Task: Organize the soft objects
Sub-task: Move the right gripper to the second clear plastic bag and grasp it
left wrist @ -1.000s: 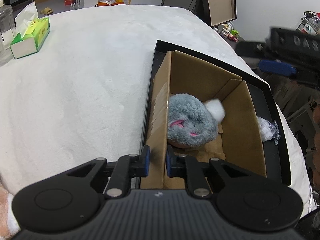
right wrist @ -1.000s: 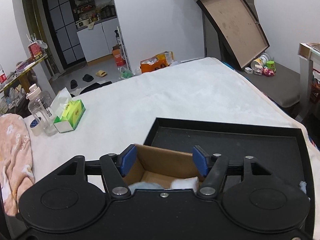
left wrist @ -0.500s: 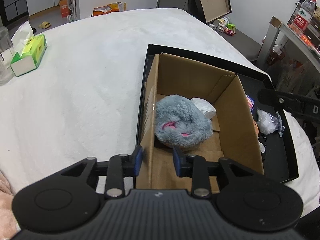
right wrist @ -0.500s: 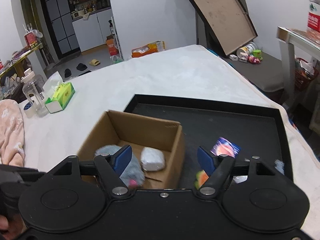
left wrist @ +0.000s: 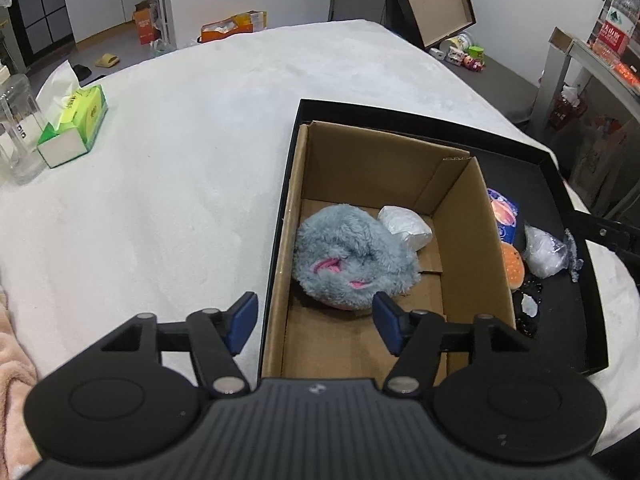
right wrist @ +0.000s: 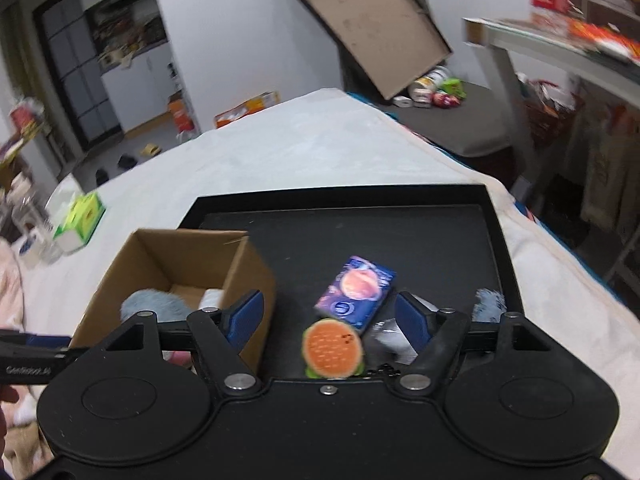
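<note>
A cardboard box (left wrist: pixel 468 240) stands in a black tray (left wrist: pixel 560 184). In it lie a grey plush toy (left wrist: pixel 352 260) with pink marks and a white wrapped soft bundle (left wrist: pixel 406 226). My left gripper (left wrist: pixel 314 322) is open and empty, straddling the box's near left wall. My right gripper (right wrist: pixel 330 316) is open and empty above an orange burger-shaped toy (right wrist: pixel 332 350) and a blue packet (right wrist: pixel 356 290) on the tray (right wrist: pixel 400 232). A clear-wrapped bundle (left wrist: pixel 544 254) and a grey fluffy piece (right wrist: pixel 488 304) lie beside them. The box (right wrist: pixel 168 256) shows at the right wrist view's left.
The tray rests on a white cloth-covered table (left wrist: pixel 180 168). A green tissue box (left wrist: pixel 74 126) and a clear bottle (left wrist: pixel 16 132) stand at the far left. A pink towel (left wrist: pixel 12 352) lies at the near left edge. Shelves (right wrist: pixel 560 40) stand to the right.
My left gripper let go of the box wall and opened wide, backing up. My right gripper swung right from above the box to above the burger toy and packet on the tray.
</note>
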The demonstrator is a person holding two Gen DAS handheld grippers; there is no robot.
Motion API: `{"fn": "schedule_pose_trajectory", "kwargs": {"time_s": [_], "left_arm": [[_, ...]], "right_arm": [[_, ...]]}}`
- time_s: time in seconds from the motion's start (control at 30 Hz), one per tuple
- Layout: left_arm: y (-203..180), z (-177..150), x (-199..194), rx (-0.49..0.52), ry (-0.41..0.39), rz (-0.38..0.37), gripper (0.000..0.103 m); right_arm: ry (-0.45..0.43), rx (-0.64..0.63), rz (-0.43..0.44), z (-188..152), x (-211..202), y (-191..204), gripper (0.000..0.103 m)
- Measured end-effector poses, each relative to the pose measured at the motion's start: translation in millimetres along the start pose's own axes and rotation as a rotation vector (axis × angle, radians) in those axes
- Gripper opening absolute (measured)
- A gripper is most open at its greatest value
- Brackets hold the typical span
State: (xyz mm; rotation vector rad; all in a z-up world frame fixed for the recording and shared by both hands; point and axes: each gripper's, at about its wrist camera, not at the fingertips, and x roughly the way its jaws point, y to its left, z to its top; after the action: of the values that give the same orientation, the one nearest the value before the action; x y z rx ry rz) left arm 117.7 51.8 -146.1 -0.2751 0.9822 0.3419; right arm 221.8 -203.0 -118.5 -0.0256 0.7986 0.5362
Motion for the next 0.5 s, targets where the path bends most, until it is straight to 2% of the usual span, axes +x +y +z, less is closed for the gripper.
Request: {"fn": "schedule_pose_trajectory", "kwargs": {"time_s": [0.17, 0.5], "left_arm": [[-11.1, 2.8, 0.7, 0.025, -0.001, 0.042, 0.069], [-31.1, 12.9, 9.0, 0.031, 0.015, 0.123, 0.071]], "right_arm": [[0.006, 0.022, 0.003, -7.4, 7.7, -22.0, 0.072], [0.013, 0.039, -0.031, -16.1, 30.0, -53.4, 0.072]]}}
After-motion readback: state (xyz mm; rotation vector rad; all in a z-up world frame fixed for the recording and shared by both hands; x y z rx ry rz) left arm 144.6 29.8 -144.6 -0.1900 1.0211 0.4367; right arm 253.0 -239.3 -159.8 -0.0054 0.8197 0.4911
